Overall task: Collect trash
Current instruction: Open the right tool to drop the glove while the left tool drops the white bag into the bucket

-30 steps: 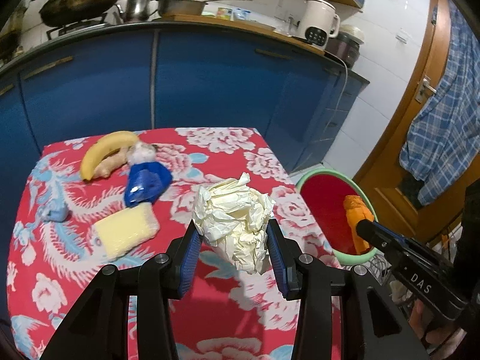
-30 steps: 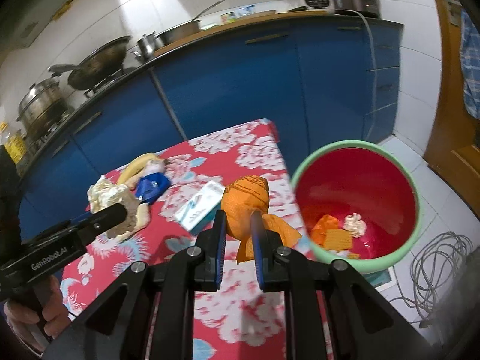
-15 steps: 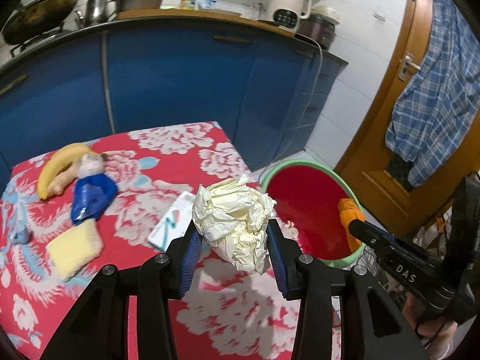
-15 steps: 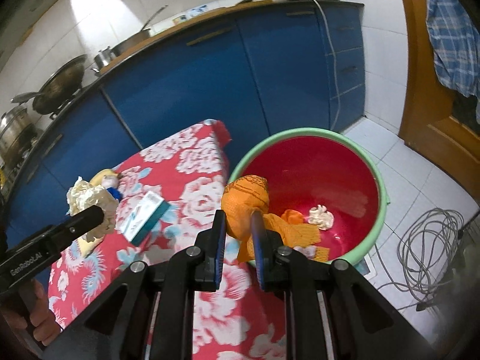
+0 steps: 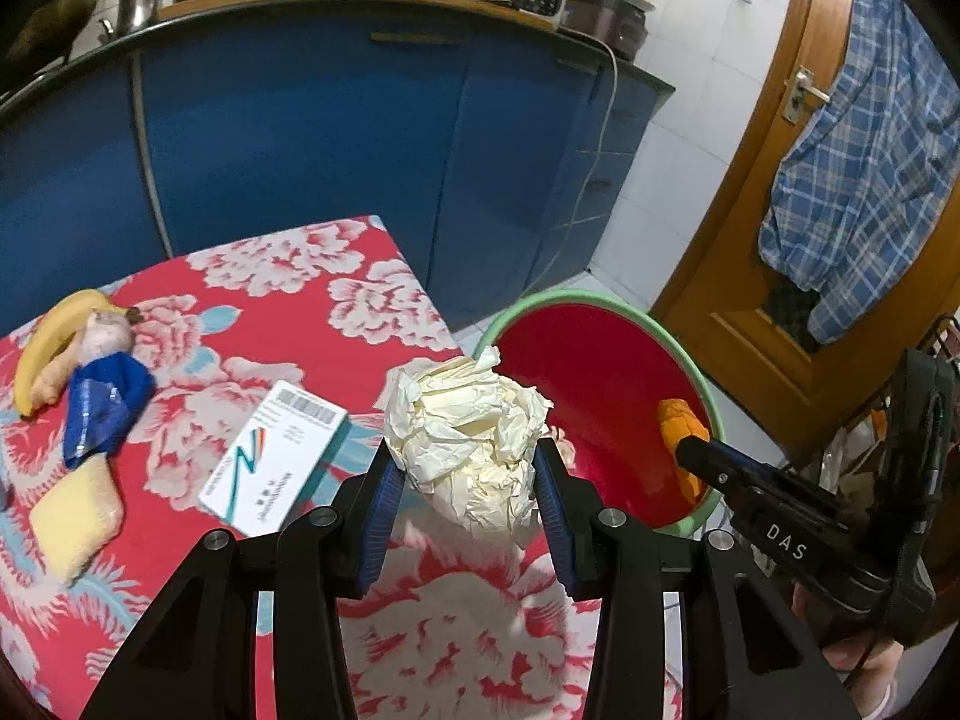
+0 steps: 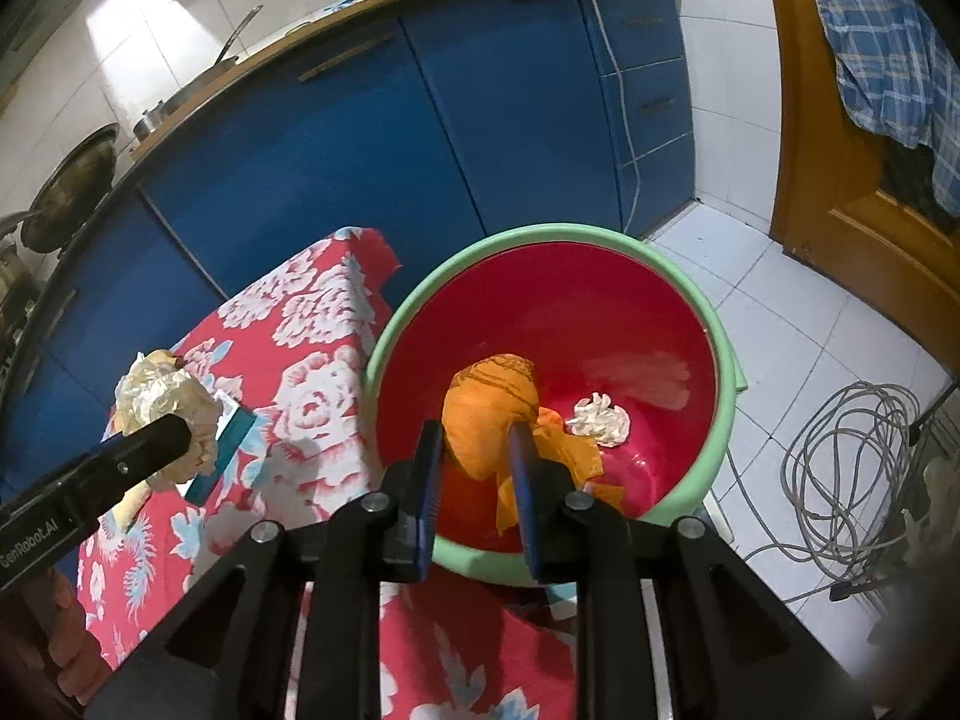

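Over the red plastic bin with the pale green rim [image 6: 723,360], the right gripper [image 6: 477,441] is holding a crumpled orange wrapper [image 6: 489,405]; its jaws are opening, the wrapper between the pads and a loose tail drooping toward the bin floor, so its long axis is running roughly up and down. A white paper wad [image 6: 600,420] and orange scraps are already lying inside. To the left, above the near edge of the red floral tablecloth [image 5: 336,312], the left gripper [image 5: 468,480] is clamping a crumpled cream paper ball [image 5: 465,444], roundish with no clear long axis. Judging by this, collecting is partway along: a white printed carton [image 5: 273,459] and a blue foil packet [image 5: 99,405] are waiting farther left.
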Demonstrator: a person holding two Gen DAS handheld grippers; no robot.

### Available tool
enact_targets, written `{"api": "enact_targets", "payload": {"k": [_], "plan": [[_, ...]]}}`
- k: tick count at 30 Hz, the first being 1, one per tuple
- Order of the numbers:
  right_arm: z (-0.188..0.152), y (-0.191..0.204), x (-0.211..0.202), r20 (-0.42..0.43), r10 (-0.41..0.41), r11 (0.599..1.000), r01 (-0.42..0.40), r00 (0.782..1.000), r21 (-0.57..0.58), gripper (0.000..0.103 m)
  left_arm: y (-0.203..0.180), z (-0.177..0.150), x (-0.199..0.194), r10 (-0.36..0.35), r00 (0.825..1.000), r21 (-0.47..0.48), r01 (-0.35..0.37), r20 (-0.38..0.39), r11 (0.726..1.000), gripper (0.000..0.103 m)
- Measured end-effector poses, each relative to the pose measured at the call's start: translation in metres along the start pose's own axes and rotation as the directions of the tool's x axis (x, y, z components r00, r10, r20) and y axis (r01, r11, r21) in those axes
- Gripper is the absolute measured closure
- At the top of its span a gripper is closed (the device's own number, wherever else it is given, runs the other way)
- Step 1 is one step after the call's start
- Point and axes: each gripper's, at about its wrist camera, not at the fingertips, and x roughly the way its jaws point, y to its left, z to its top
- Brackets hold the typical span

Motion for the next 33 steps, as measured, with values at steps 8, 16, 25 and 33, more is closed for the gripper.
{"api": "enact_targets", "payload": {"k": [8, 16, 25, 33], "plan": [[0.001, -0.016, 0.004, -0.002, -0.008, 1.0, 0.008, 1.0, 0.029, 0.071, -0.015, 0.001, 0.022, -0.013, 0.999, 0.025, 0.013, -0.033, 1.0, 0.059], [0.001, -0.027, -0.003, 0.013, -0.013, 0.999, 0.012, 1.0, 0.053, 0.071, -0.033, 0.003, 0.039, -0.036, 0.998, 0.063, 0.039, -0.051, 0.997, 0.057], [0.001, -0.035, -0.012, 0.03, -0.026, 0.997, 0.024, 0.999, 0.069, 0.071, -0.046, 0.01, 0.044, -0.077, 0.997, 0.087, 0.079, -0.027, 0.993, 0.045], [0.002, -0.033, -0.02, 0.042, -0.023, 0.998, 0.02, 0.999, 0.065, 0.071, -0.048, 0.009, 0.043, -0.083, 0.996, 0.085, 0.084, -0.019, 0.993, 0.033]]}}
